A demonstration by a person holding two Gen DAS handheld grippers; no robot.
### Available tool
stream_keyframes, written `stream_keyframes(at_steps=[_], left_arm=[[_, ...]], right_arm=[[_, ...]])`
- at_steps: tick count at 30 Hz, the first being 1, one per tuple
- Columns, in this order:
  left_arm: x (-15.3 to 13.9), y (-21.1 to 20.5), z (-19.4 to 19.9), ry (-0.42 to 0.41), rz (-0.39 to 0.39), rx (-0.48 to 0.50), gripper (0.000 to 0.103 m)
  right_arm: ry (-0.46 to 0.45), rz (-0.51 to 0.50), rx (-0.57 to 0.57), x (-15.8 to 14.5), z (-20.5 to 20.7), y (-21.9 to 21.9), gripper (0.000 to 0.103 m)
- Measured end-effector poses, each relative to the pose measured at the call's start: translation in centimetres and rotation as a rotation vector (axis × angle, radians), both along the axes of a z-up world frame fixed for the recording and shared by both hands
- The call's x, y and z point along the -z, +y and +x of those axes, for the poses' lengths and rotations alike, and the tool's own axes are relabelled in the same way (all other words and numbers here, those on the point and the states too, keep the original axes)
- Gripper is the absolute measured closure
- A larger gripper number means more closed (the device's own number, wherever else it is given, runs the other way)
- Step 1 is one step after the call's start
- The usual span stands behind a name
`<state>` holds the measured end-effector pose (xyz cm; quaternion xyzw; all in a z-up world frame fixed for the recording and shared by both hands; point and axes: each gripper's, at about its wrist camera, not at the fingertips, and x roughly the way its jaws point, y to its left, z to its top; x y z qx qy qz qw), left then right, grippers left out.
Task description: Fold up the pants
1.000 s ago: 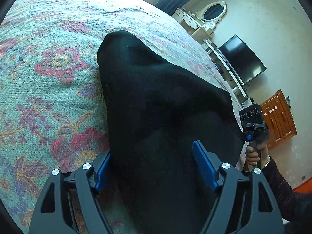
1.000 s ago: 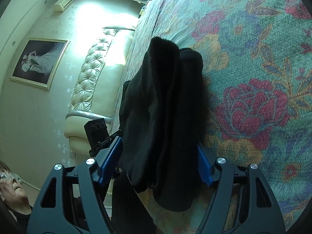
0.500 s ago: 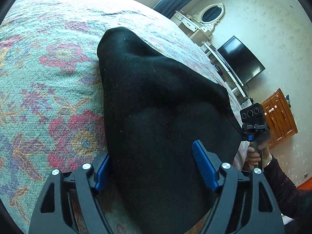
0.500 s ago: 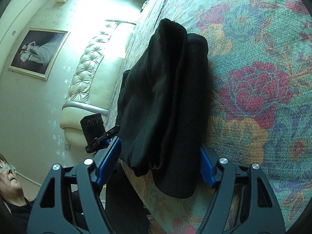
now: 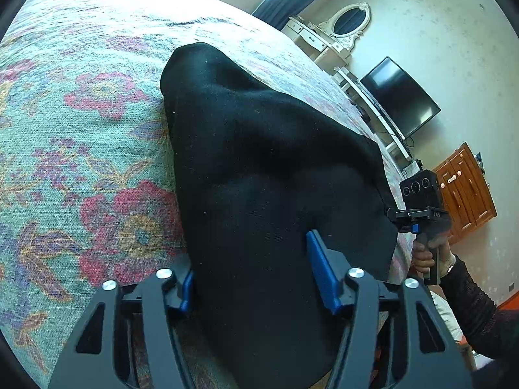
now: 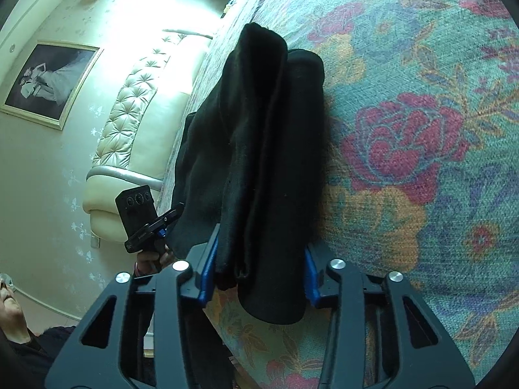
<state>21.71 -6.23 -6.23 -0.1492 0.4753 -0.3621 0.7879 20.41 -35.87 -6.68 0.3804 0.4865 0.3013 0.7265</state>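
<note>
The black pants [image 5: 259,175] lie folded on the floral bedspread [image 5: 81,149], near the bed's edge. My left gripper [image 5: 254,278] straddles the near end of the pants, its blue fingers [image 5: 321,272] wide apart with the cloth between them. In the right wrist view the pants [image 6: 266,149] show as stacked folds. My right gripper [image 6: 259,275] has its blue fingers [image 6: 209,269] closed in on both sides of that bundle's end. The right gripper also shows in the left wrist view [image 5: 421,201], held by a hand at the bed's edge.
A padded cream headboard [image 6: 129,136] and a framed picture [image 6: 48,81] are on the wall side. A television [image 5: 399,97], a white dresser with an oval mirror [image 5: 327,35] and a wooden cabinet [image 5: 467,188] stand beyond the bed. The person's face [image 6: 6,298] is at the lower left.
Both grippers have pushed forward over the bed with the pants; the right gripper's fingers have closed in on the bundle. The pants' folded shape stays the same.
</note>
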Motion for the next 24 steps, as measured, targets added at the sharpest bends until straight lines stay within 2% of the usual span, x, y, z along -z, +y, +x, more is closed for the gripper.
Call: stream_keyframes(at_steps=[1,2,5,7,10,12,13,14,17,20,22,24], left_arm=[[0.0,0.1,0.1,0.005,-0.003,0.003,0.059],[-0.1,0.1,0.3,0.01,-0.01,0.006,0.061],[0.1,0.4,0.5,0.019,-0.032,0.01,0.059],[0.0,0.7,0.3,0.01,-0.029,0.005,0.045],[-0.6,1.2,-0.7,-0.009,0.001,-0.05,0.03],[-1.4,1.4,-1.8,-0.044,0.067,-0.115,0.027],[-2.0,1.5,-2.6,-0.076,0.111,-0.162,0.025],[-2.6,1.4,-3.5,-0.112,0.156,-0.212,0.025],[-4.1,0.7,-6.7,-0.197,0.29,-0.343,0.024],[-4.8,-0.7,-9.7,-0.247,0.398,-0.414,0.021],[-4.9,-1.8,-11.8,-0.289,0.463,-0.446,0.018],[-4.9,-2.8,-13.5,-0.313,0.489,-0.438,0.018]], right_arm=[[-0.003,0.007,0.005,0.1,0.0,-0.1,0.068],[-0.005,0.017,0.008,0.2,-0.1,-0.1,0.068],[-0.004,0.065,0.032,0.6,-0.3,-0.7,0.064],[-0.007,0.09,0.058,0.5,-0.6,-1.1,0.058],[-0.014,0.074,0.118,0.0,-1.6,-1.7,0.05],[-0.026,-0.008,0.192,-0.9,-3.0,-1.7,0.043],[-0.04,-0.075,0.235,-1.5,-3.9,-1.4,0.036],[-0.06,-0.158,0.277,-2.2,-4.9,-0.9,0.028],[-0.116,-0.446,0.416,-3.9,-8.4,1.7,0.018],[-0.165,-0.645,0.46,-4.5,-11.4,4.9,0.018],[-0.195,-0.716,0.432,-4.3,-12.7,6.8,0.018],[-0.229,-0.772,0.406,-4.5,-13.6,8.4,0.018]])
